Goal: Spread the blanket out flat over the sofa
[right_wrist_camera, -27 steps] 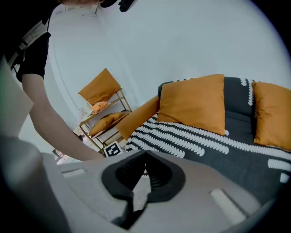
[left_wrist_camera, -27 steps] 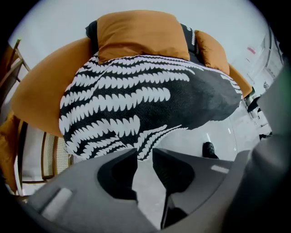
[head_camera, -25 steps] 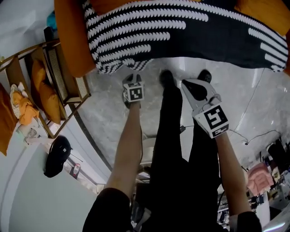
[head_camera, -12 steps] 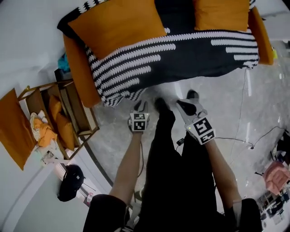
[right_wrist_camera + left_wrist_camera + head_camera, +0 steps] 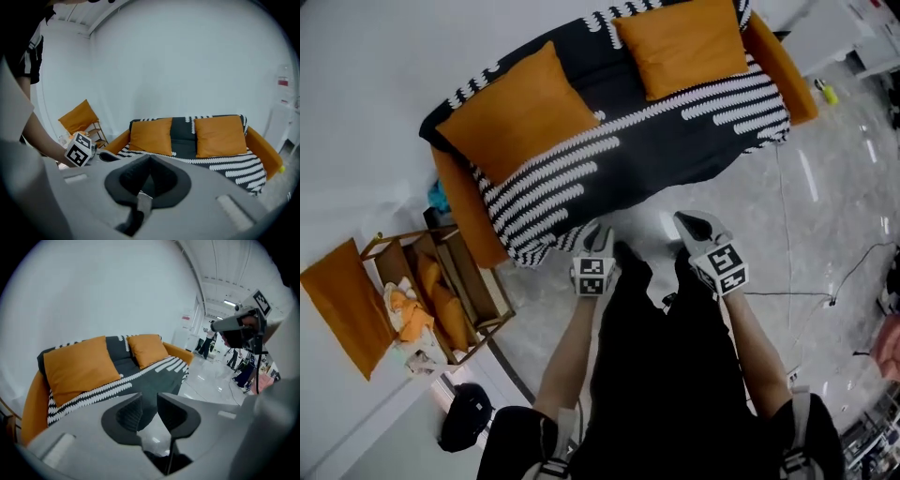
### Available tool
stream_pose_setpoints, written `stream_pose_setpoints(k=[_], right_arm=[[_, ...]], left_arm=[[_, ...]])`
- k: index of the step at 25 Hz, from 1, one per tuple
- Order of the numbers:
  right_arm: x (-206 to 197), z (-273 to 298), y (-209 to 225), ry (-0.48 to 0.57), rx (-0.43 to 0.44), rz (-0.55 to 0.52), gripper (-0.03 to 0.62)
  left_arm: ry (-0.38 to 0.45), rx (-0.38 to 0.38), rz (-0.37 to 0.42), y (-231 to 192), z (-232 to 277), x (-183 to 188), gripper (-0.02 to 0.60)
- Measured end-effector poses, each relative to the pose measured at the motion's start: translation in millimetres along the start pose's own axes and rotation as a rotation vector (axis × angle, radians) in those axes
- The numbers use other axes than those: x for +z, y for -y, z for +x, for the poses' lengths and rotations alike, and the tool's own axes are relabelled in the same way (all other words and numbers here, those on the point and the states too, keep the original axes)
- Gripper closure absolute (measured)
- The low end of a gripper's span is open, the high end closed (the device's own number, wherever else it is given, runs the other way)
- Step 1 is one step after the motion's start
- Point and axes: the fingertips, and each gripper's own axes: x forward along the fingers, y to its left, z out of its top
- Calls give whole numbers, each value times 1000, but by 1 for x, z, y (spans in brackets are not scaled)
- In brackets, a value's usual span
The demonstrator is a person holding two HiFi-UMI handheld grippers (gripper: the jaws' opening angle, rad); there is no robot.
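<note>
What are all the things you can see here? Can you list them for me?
orange fabric sofa: one, orange, against the white wall
black blanket with white stripes: one, spread over the sofa's seat and back
square orange cushions: two, orange, on the blanket, against the sofa's back
wooden side rack: one, brown, beside the sofa's arm, orange cushions in it
black cable: one, on the grey floor
left gripper: one, grey, jaws apart, empty
right gripper: one, grey, jaws together, empty

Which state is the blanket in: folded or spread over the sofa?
Spread. The blanket covers the sofa seat and backrest, draping over the front edge, with two orange cushions resting on it.
</note>
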Motion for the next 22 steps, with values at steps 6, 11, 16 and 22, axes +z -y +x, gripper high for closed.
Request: stream_pose_setpoints(k=[6, 11, 16, 22], right_arm=[[16, -57, 58, 61, 10, 20, 591], [35, -96, 96, 123, 56, 29, 592], [59, -128, 125, 194, 113, -14, 591], [72, -148, 150, 229, 193, -56, 592]], left_arm=[[113, 35, -28, 54, -10, 84, 488], [221, 63, -88, 104, -19, 148, 503], [294, 133, -90, 137, -28, 197, 526], [388, 198, -78, 169, -45, 238, 545]])
